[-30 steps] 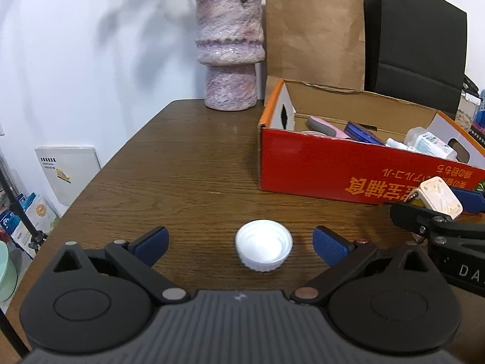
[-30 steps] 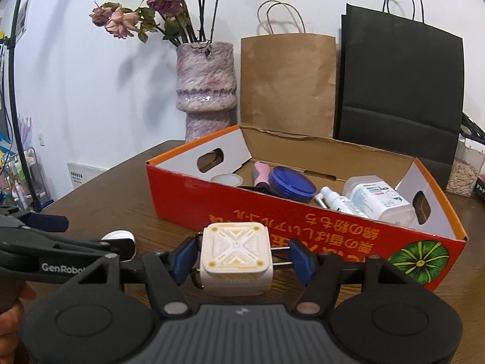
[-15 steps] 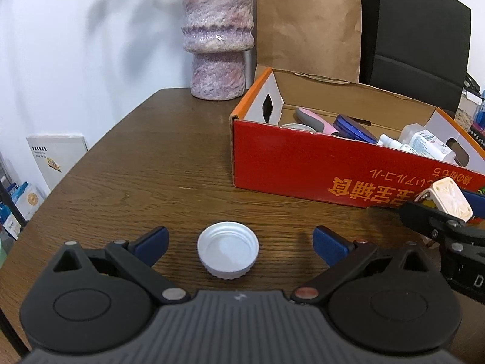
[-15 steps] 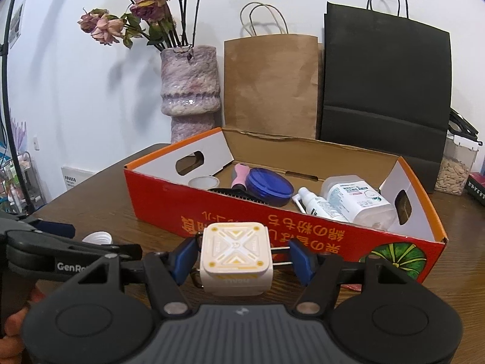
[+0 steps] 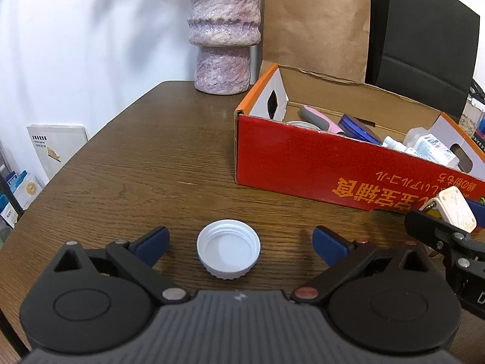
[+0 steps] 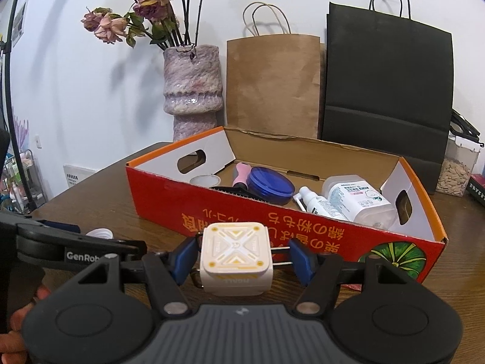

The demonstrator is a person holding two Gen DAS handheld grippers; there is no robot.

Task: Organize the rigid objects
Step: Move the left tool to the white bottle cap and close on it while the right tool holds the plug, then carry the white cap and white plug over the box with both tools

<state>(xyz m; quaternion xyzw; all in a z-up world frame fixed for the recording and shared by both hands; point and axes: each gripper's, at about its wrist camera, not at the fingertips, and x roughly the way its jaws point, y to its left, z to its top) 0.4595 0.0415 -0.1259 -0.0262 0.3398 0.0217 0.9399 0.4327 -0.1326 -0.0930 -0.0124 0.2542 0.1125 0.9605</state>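
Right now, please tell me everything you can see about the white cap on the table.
The white cap is a round screw cap, plastic by its look, lying upside down with its open side up, so the inner thread rings show. Its outer wall is finely ribbed. It rests flat on the wooden table, between the open blue pads of the left tool, which do not touch it. It lies outside the red box.

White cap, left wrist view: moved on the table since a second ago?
Cannot tell: the cap and box shifted together, so the camera moved.
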